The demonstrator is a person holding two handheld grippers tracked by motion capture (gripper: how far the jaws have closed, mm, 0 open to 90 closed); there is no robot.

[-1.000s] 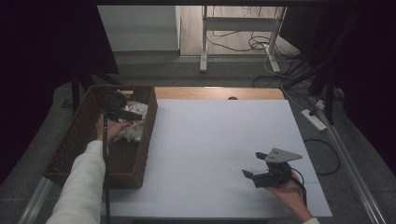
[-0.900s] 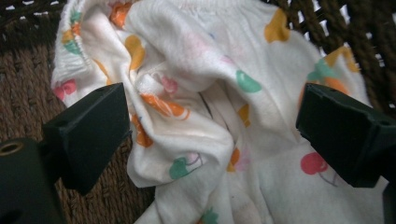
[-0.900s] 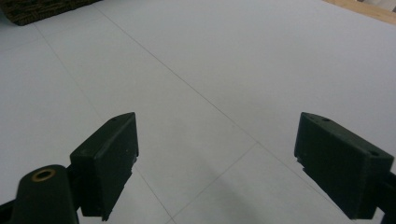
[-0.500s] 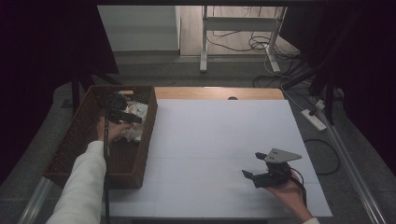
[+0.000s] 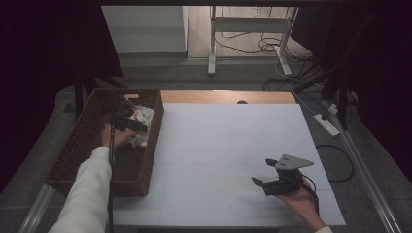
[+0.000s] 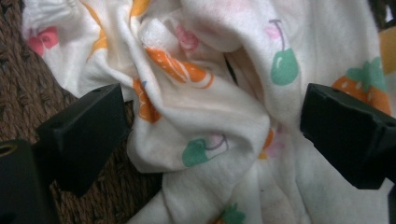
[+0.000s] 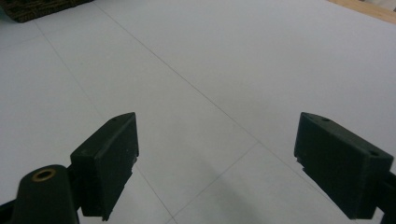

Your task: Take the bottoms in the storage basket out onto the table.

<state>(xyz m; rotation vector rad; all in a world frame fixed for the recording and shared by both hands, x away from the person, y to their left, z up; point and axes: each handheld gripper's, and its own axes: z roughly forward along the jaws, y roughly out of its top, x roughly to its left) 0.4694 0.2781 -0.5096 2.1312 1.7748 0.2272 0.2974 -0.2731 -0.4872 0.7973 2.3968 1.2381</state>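
A crumpled white cloth printed with cherries and strawberries lies at the far end of a brown wicker basket on the table's left side. My left gripper is down inside the basket, right over the cloth. In the left gripper view a bunched fold of the cloth sits between the wide-apart jaws of the left gripper, which is open. My right gripper rests open low over the white table top near the front right. In the right gripper view, nothing lies between the jaws of the right gripper.
The basket's near half holds nothing I can make out. A wooden strip runs along the table's far edge. Behind the table are a metal stand and cables on the floor; a power strip lies off the right edge.
My left gripper has shifted slightly nearer and to the right inside the basket, closing in on the cloth. The right gripper has stayed put.
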